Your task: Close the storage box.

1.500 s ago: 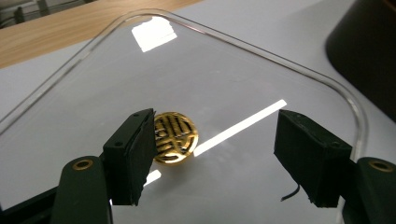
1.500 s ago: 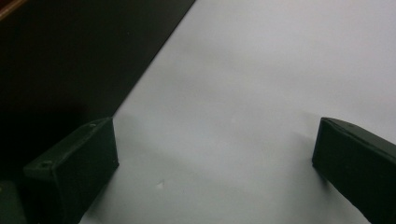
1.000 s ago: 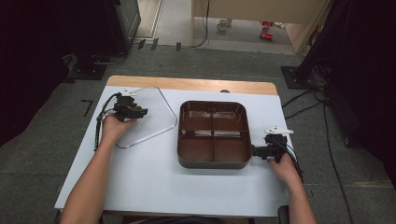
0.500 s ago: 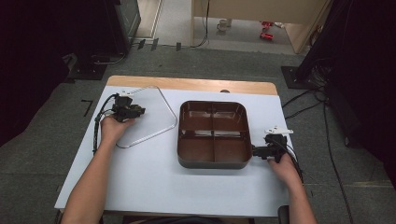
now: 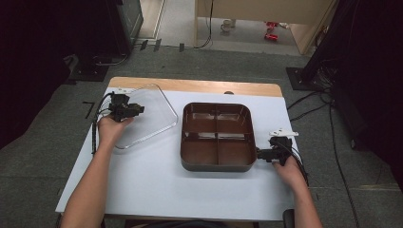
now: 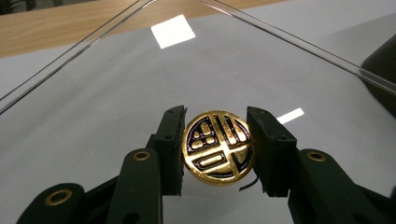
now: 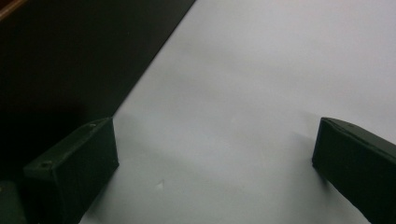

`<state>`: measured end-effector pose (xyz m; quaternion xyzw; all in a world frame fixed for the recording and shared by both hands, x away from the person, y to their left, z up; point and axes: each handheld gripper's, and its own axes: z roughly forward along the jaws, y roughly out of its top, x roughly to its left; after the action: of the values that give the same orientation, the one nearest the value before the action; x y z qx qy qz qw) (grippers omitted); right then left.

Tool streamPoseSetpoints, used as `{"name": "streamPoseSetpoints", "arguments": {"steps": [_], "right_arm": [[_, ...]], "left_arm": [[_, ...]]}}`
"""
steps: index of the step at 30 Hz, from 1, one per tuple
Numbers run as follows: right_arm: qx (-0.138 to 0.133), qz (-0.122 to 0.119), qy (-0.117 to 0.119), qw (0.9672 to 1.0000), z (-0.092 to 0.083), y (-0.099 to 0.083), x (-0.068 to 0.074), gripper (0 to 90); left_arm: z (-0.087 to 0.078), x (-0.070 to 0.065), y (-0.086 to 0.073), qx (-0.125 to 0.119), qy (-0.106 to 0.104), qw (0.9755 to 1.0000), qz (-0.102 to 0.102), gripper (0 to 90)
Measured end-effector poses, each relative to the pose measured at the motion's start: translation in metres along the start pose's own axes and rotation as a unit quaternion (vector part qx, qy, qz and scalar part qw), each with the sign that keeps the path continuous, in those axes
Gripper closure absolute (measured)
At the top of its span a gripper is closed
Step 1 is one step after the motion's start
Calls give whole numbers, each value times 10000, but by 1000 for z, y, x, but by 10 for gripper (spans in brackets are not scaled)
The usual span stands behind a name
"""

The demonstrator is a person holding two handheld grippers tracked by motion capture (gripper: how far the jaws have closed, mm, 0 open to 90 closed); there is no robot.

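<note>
A clear lid (image 5: 151, 115) lies on the white table (image 5: 142, 180) at the left, with a round gold knob (image 6: 218, 147) bearing a dark pattern. My left gripper (image 5: 134, 110) rests over the lid. In the left gripper view, this gripper (image 6: 217, 113) is shut on the knob, one black pad pressed to each side. A brown tray (image 5: 217, 166) with four compartments stands in the middle. My right gripper (image 5: 261, 153) lies on the table by the tray's near right corner. Its jaws (image 7: 215, 126) are open and hold nothing, beside the dark tray wall (image 7: 70, 56).
A wooden strip (image 5: 199, 86) runs along the table's far edge. A small white piece (image 5: 283, 133) lies just beyond the right hand. Cables trail from both grippers, and dark stands and more cables are on the floor around the table.
</note>
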<state>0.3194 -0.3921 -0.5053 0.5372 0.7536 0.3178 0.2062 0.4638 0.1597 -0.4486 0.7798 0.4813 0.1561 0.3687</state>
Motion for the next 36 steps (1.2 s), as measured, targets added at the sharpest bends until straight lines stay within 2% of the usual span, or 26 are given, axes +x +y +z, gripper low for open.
{"name": "streamPoseSetpoints", "arguments": {"steps": [2,3,4,5,6,9,13,14,15,18,19,21,22,23,24,26,28,29,31,32,36], "right_arm": [[1,1,0,10000,0,0,0,0],[1,1,0,10000,0,0,0,0],[-1,-3,-2,10000,0,0,0,0],[-1,-3,-2,10000,0,0,0,0],[0,-2,0,10000,0,0,0,0],[-1,-3,-2,10000,0,0,0,0],[0,-2,-1,10000,0,0,0,0],[-2,-4,-3,10000,0,0,0,0],[-2,-4,-3,10000,0,0,0,0],[-1,-3,-3,10000,0,0,0,0],[-1,-3,-3,10000,0,0,0,0],[4,6,-2,10000,0,0,0,0],[-3,-4,-1,10000,0,0,0,0],[-3,-4,-1,10000,0,0,0,0],[2,3,-3,10000,0,0,0,0],[2,3,2,10000,0,0,0,0],[-4,-7,-3,10000,0,0,0,0],[-4,-7,-3,10000,0,0,0,0],[-3,-11,-1,10000,0,0,0,0],[-3,-11,-1,10000,0,0,0,0],[-2,4,0,10000,0,0,0,0]], "left_arm": [[-12,-3,5,-33,18,10000,-20,598],[-12,-3,5,-33,18,10000,-20,598],[-22,-4,9,-96,-30,9999,-9,598],[-22,-4,9,-96,-30,9999,-9,598],[-31,-7,13,-168,-78,9998,-10,598],[-39,-11,16,-220,-144,9997,-12,598],[-50,-25,25,-255,-272,9993,25,598],[-54,-33,30,-302,-347,9989,80,598],[-54,-33,30,-302,-347,9989,80,598],[-60,-54,39,-348,-536,9976,275,598],[-60,-54,39,-348,-536,9976,275,598],[-62,-66,42,-395,-598,9966,403,598],[-63,-77,45,-422,-675,9955,515,598],[-63,-77,45,-422,-675,9955,515,598],[-64,-87,47,-451,-748,9943,607,598],[-64,-92,48,-450,-787,9938,642,598],[-63,-105,48,-415,-899,9928,674,598],[-63,-105,48,-415,-899,9928,674,598],[-59,-118,47,-352,-978,9916,765,598],[-59,-118,47,-352,-978,9916,765,598],[-50,-141,45,-286,-1045,9894,965,598]]}}
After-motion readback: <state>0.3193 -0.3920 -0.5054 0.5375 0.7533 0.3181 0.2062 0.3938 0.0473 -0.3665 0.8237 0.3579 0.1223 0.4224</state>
